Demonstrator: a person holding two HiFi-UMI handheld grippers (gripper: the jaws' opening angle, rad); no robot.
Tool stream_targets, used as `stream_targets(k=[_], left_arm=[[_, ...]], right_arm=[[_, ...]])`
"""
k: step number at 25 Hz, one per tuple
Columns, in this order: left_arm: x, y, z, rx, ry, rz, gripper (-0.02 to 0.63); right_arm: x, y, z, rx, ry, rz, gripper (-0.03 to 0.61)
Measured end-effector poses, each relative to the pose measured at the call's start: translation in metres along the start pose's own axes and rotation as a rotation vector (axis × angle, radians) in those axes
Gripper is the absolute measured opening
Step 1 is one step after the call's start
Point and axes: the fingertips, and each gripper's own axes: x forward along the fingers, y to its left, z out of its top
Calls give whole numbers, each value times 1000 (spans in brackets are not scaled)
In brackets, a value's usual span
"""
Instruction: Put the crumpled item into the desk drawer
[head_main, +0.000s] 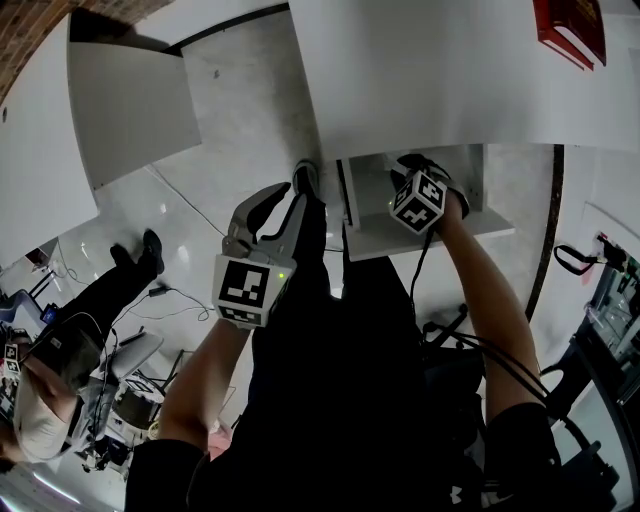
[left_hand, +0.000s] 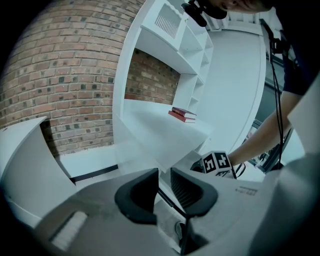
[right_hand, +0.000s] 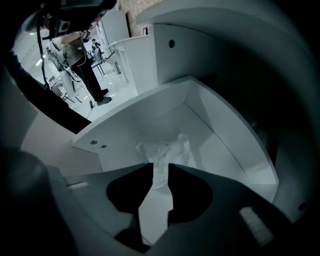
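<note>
Crumpled translucent plastic (right_hand: 167, 151), lying inside open white drawer (right_hand: 239, 142)

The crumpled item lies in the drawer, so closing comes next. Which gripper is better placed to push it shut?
Probably right. The right gripper hangs over the open drawer, jaws apart above the crumpled item. The left gripper, open and empty, is off to the drawer's side.
</note>
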Motion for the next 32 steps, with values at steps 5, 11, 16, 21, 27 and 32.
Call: stream_targets(k=[5, 11, 16, 21, 27, 32], left_arm=[[3, -10, 11, 22, -19, -9, 84], [-1, -27, 32, 60, -59, -28, 84], [-8, -41, 53, 92, -98, -37, 84], [-12, -51, 89, 141, -157, -38, 84], [-27, -60, 118, 163, -207, -32, 84], [-42, -65, 134, 155, -241, -19, 84]], right_arm=[[-17, -7, -1, 17, -26, -30, 98], [-55, -9, 3, 53, -84, -79, 98], [-107, -9, 12, 125, -189, -139, 94], [-174, -30, 25, 233, -335, -224, 61], [-247, -44, 46, 312, -494, -320, 60], [-304, -42, 64, 361, -636, -357, 58]])
